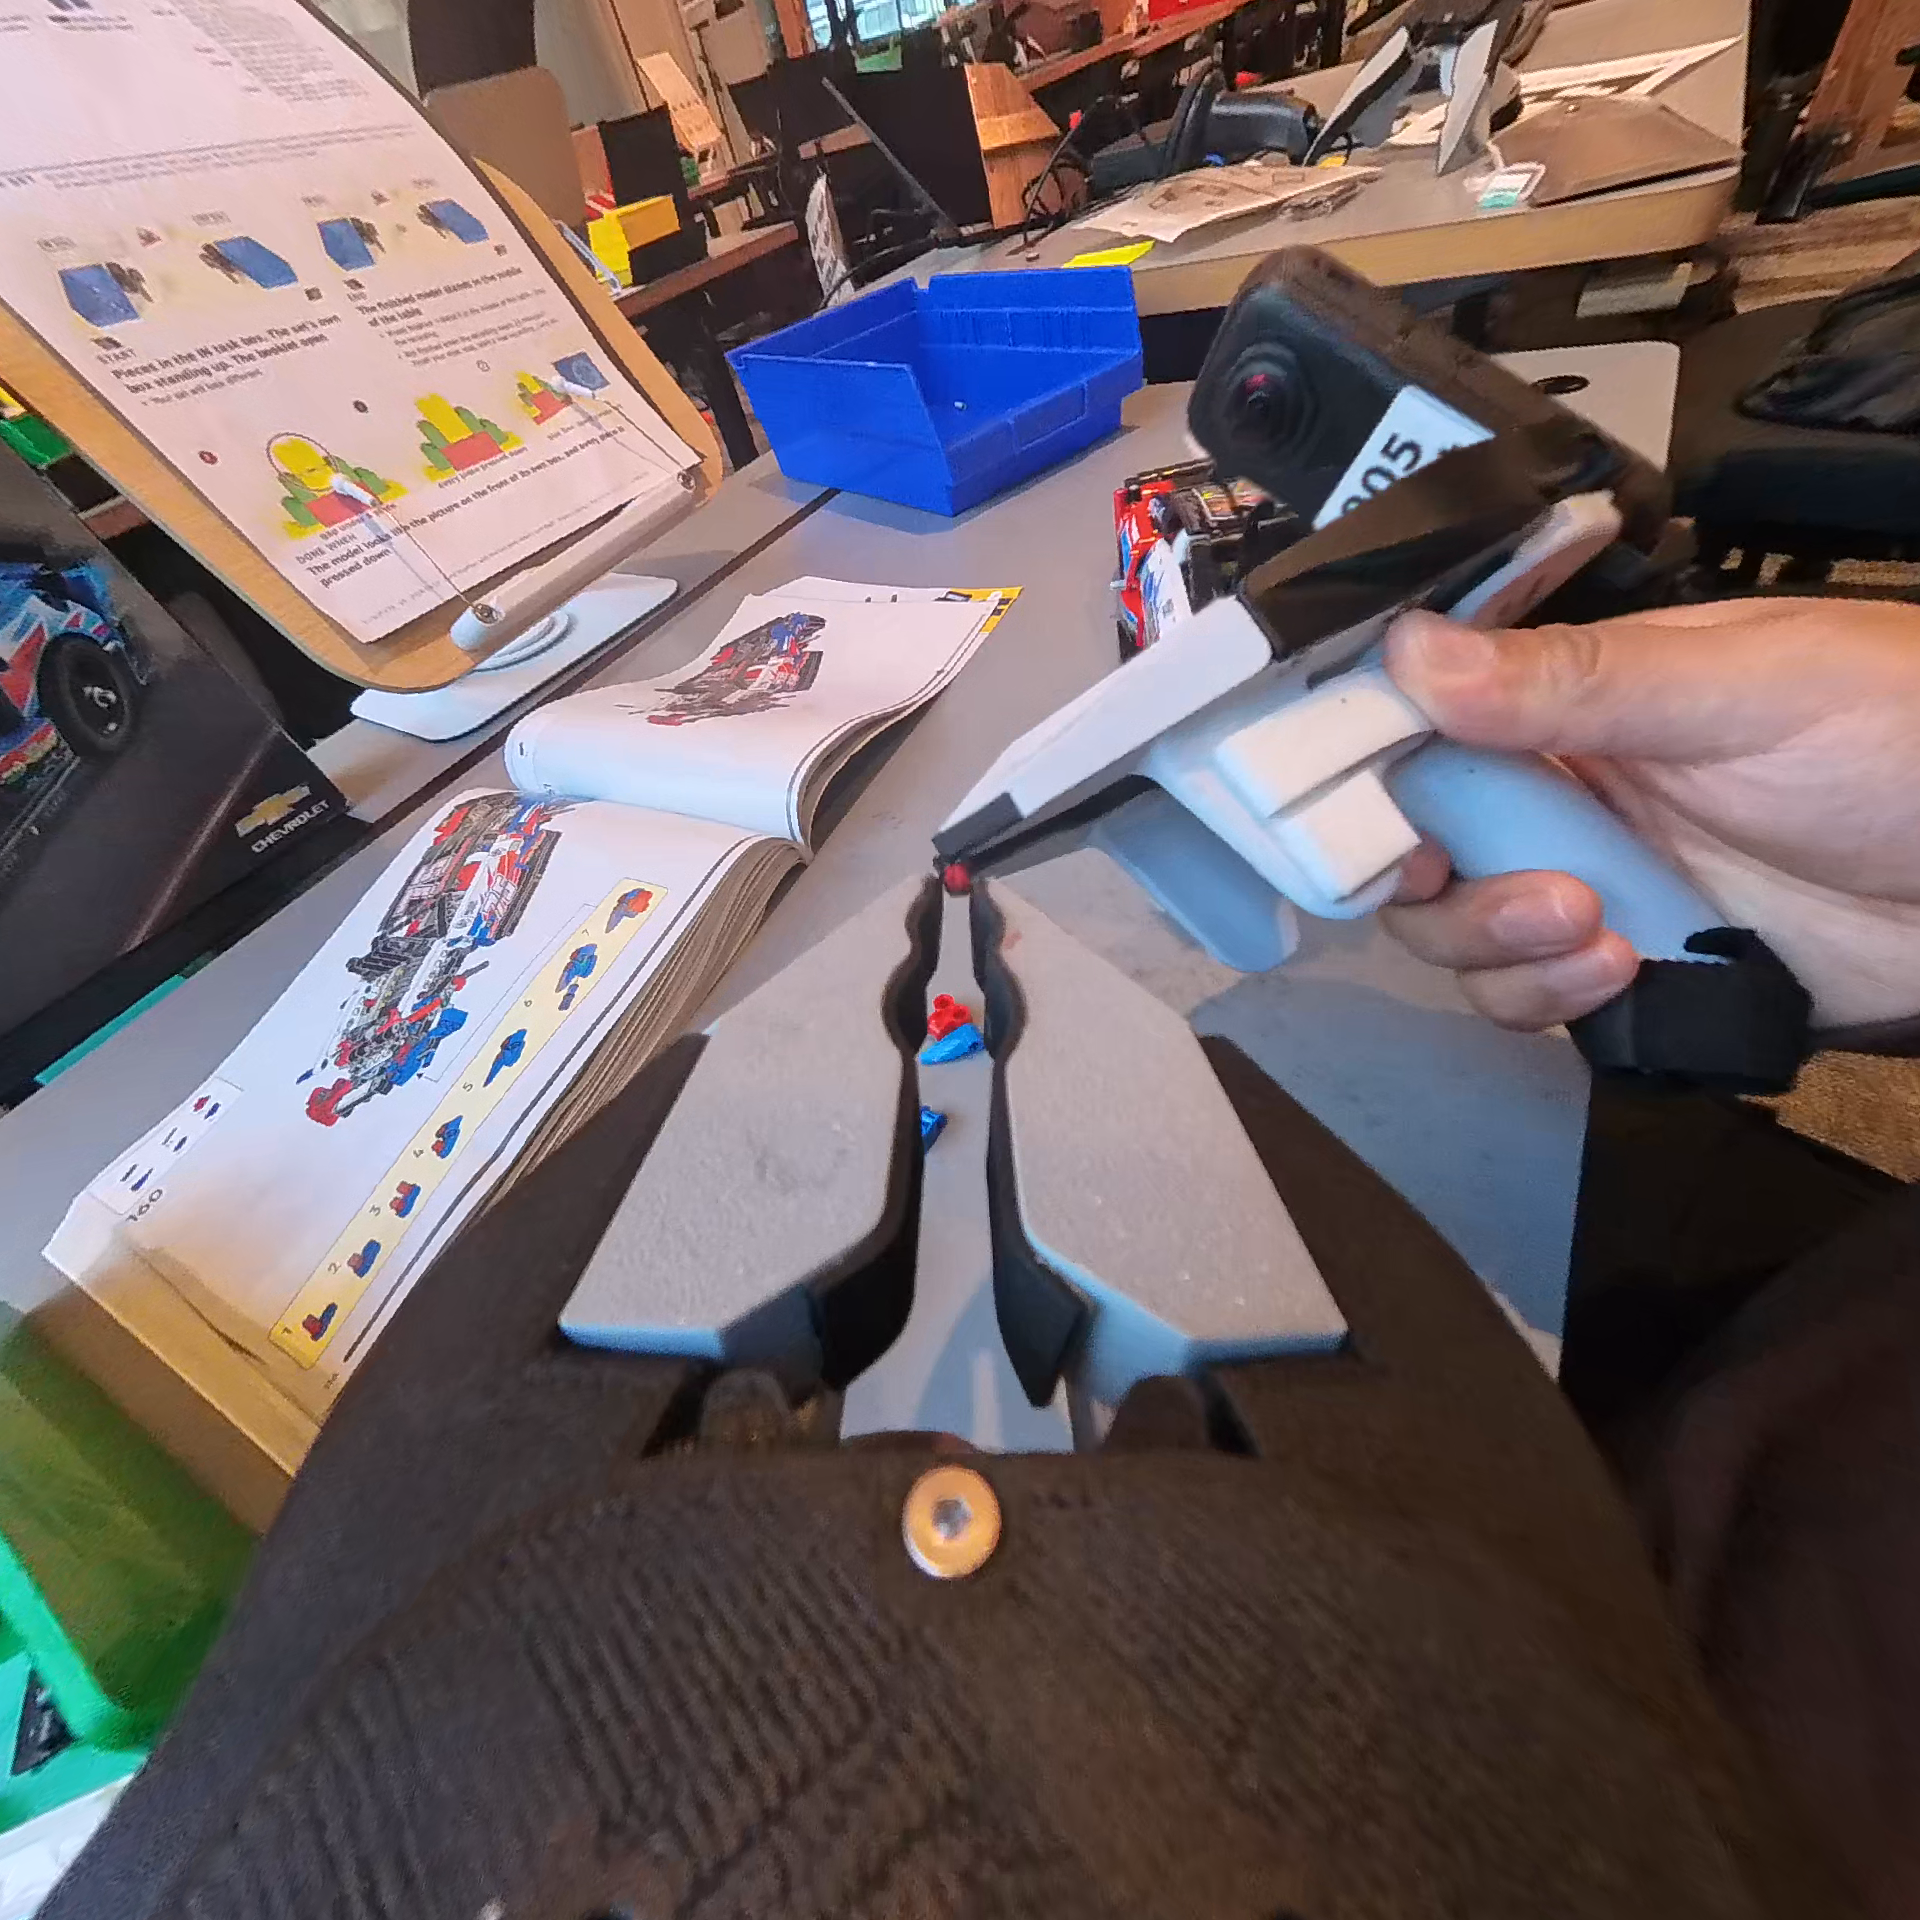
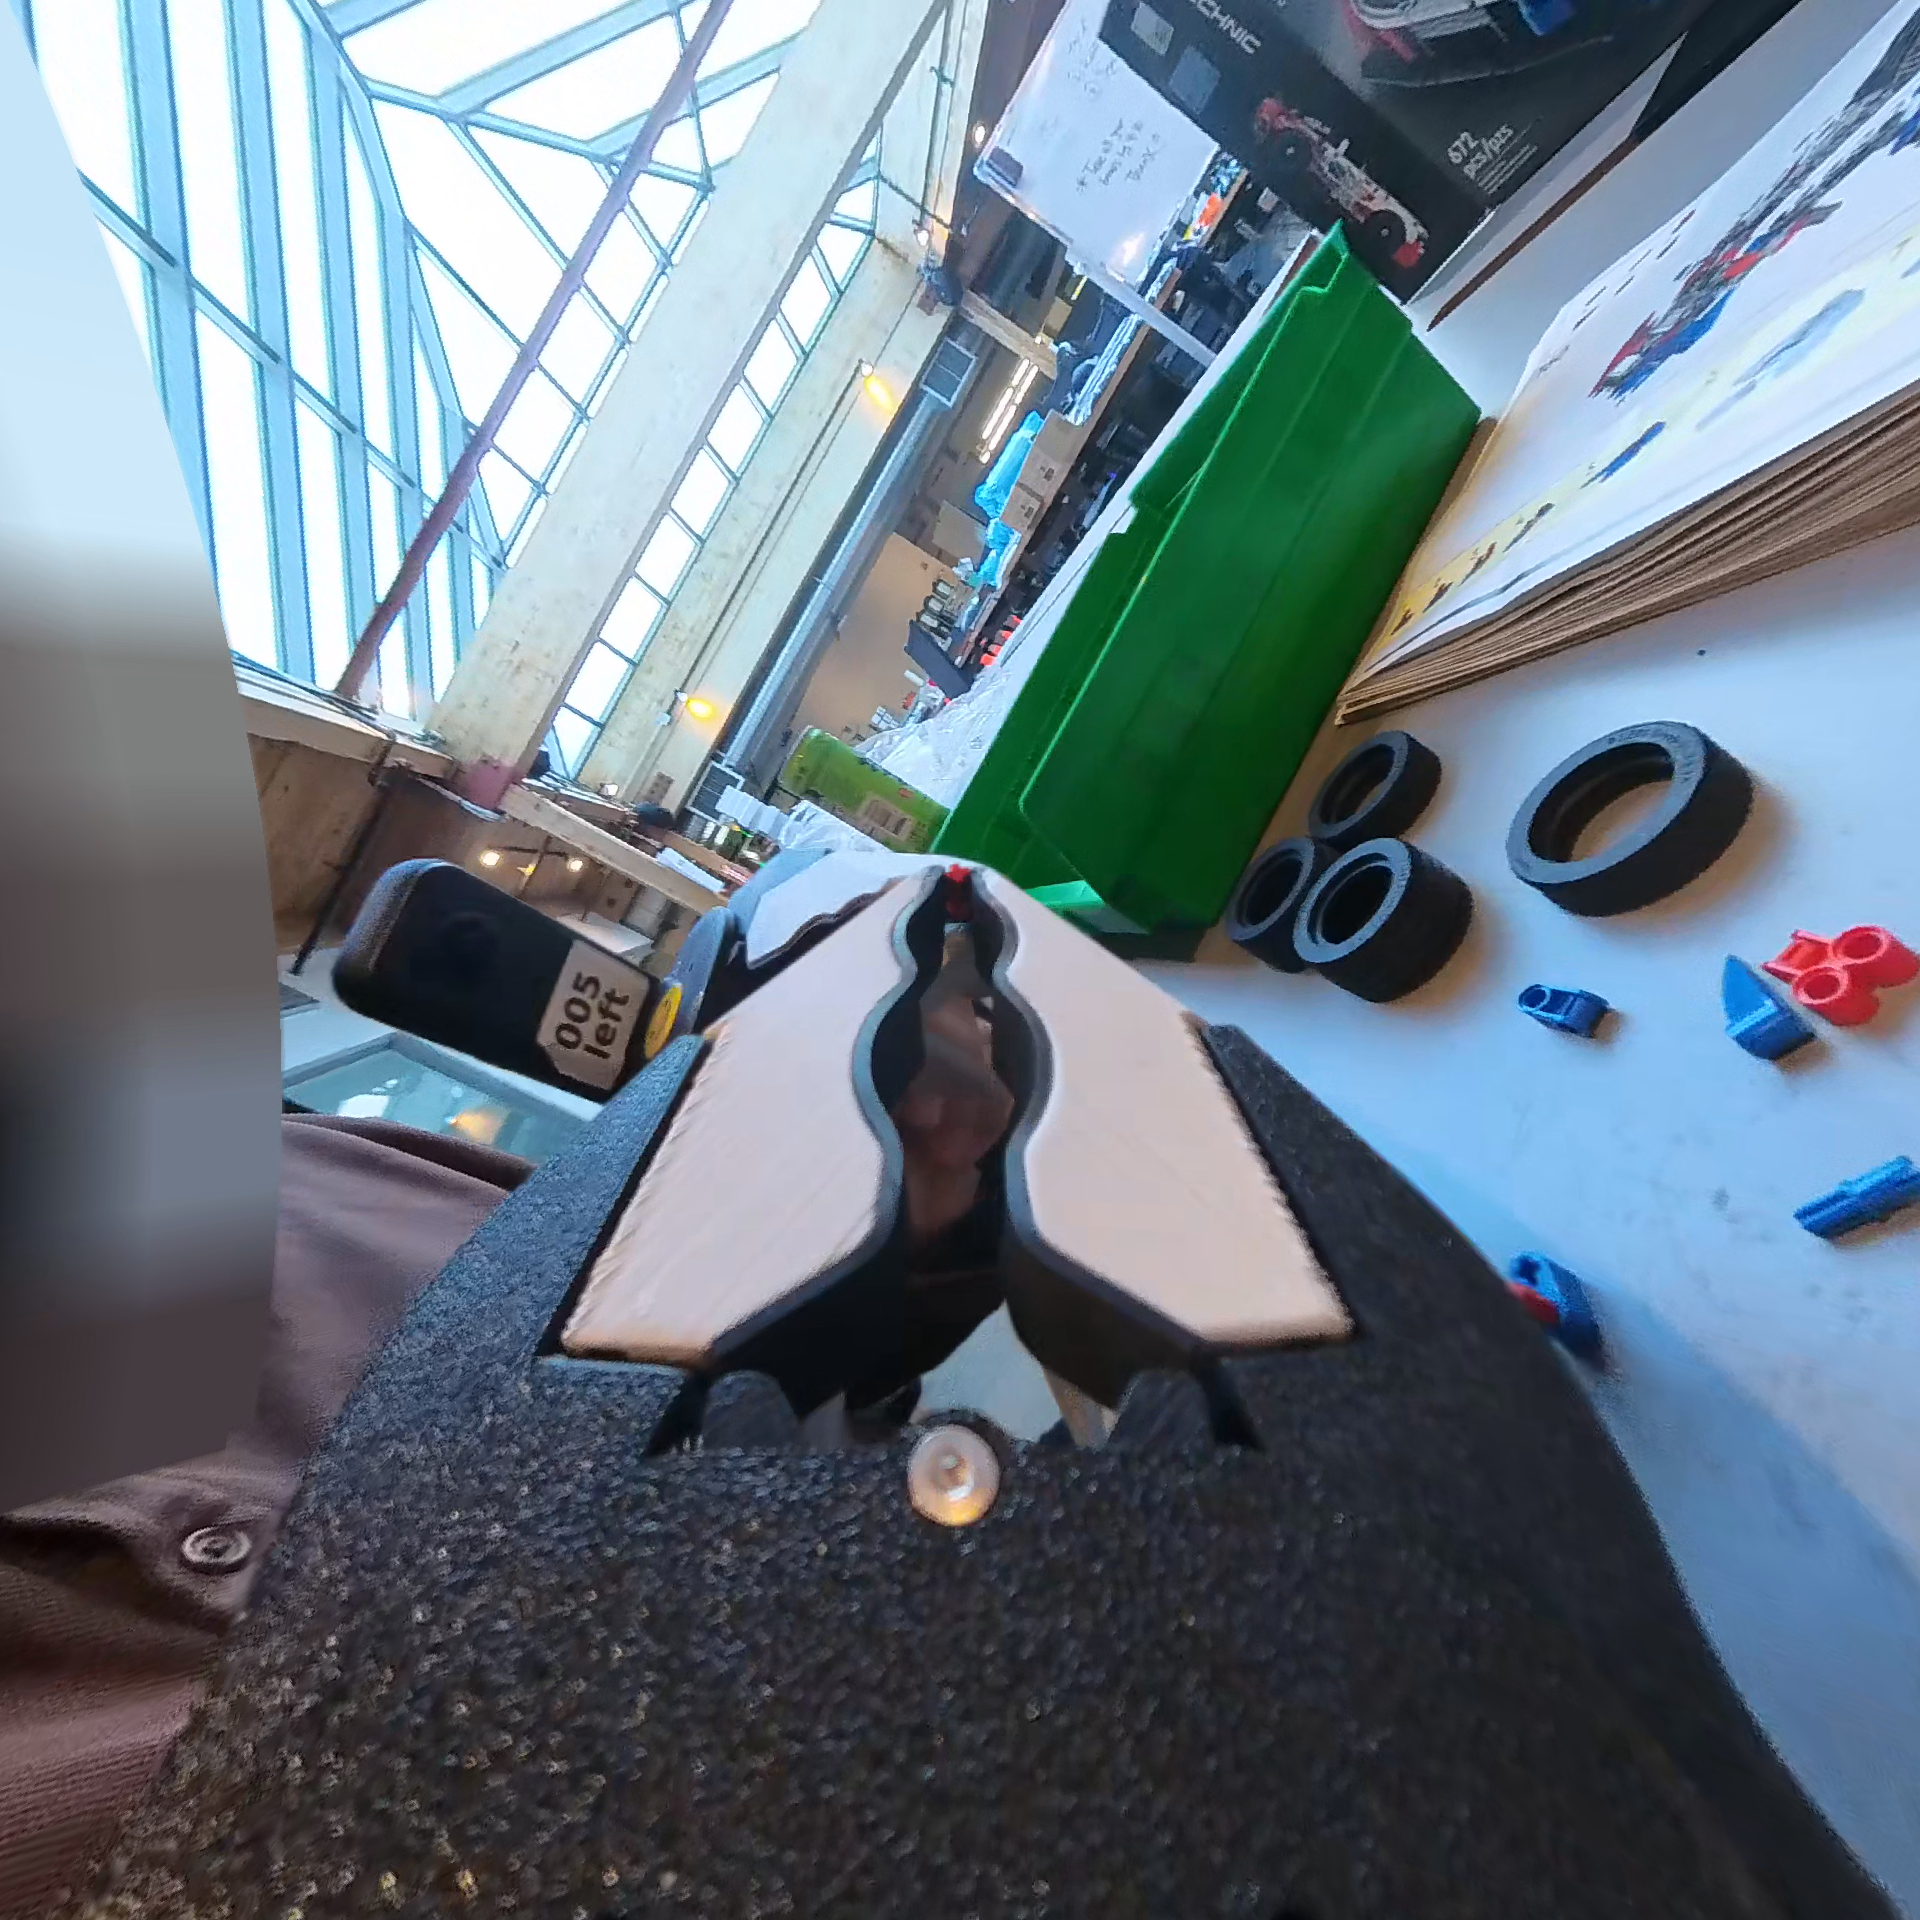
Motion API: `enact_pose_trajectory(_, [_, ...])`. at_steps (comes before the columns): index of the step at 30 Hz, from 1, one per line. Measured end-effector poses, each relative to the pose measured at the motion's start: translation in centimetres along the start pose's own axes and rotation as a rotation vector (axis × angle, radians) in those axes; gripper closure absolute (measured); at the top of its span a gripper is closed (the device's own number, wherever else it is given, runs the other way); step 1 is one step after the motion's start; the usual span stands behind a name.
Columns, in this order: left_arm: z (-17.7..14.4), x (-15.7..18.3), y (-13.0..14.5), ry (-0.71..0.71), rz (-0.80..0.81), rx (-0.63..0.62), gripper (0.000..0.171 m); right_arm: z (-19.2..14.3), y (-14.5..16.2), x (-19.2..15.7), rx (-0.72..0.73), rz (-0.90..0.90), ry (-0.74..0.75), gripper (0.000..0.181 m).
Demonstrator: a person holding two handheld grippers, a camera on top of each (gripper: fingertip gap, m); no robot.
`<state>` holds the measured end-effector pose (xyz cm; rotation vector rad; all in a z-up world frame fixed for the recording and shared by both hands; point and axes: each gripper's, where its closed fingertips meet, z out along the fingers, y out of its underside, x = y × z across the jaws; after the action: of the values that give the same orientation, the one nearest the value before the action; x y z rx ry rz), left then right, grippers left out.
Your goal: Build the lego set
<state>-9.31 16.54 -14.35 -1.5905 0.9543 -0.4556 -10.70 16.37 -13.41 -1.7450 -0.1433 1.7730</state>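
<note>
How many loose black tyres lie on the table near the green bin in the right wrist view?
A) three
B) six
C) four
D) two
C: three black tyres sit clustered at the foot of the green bin, and a fourth tyre lies a little apart from them on the table.

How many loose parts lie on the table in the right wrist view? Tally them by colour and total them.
Black tyres: 4
Blue pieces: 4 (one has a red bit)
Red pieces: 1
Total: 9
</note>
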Motion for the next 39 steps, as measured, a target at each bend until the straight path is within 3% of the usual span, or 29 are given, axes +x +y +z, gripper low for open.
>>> enact_pose_trajectory(12, [1.1, 0.8, 2.2, -0.007, 0.035, -0.064, 0.171, -1.3, 0.7, 2.4, -0.097, -0.347, 0.271, 0.176])
enact_pose_trajectory(33, [0.8, 2.1, 2.5, 0.040, 0.154, -0.030, 0.171, -1.9, 1.7, 2.4, -0.129, -0.215, 0.180, 0.175])
enact_pose_trajectory(39, [0.9, 2.2, 2.6, 0.047, 0.122, -0.024, 0.171, -2.0, 1.9, 2.2, -0.143, -0.260, 0.199, 0.178])
